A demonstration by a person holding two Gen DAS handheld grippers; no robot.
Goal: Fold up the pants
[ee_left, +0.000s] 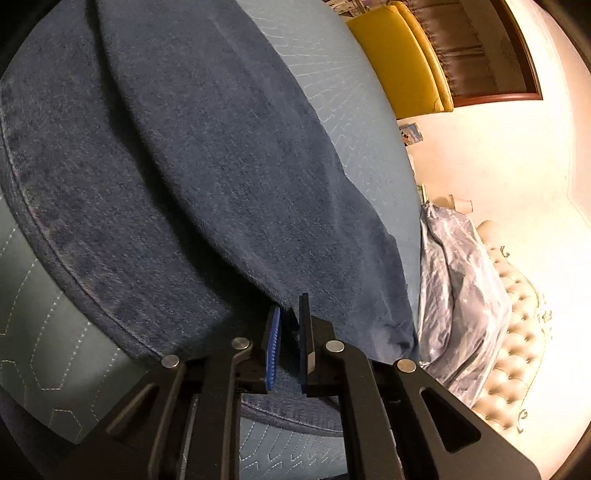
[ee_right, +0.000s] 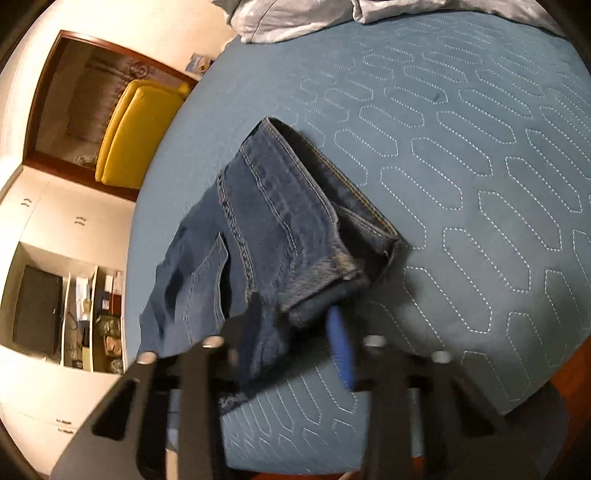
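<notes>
Left wrist view: left gripper (ee_left: 290,332) jaws pinched on denim fold of the pants (ee_left: 166,166), which drape over the blue quilted bedspread (ee_left: 362,122). Right wrist view: right gripper (ee_right: 295,328) jaws apart, straddling the pants (ee_right: 266,221) edge; yellow chair (ee_right: 136,129) beyond.

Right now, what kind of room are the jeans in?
Most likely a bedroom. The jeans lie on a bed with a blue quilted cover, rumpled bedding is piled at its far end, and a tufted cream headboard stands beside it.
</notes>
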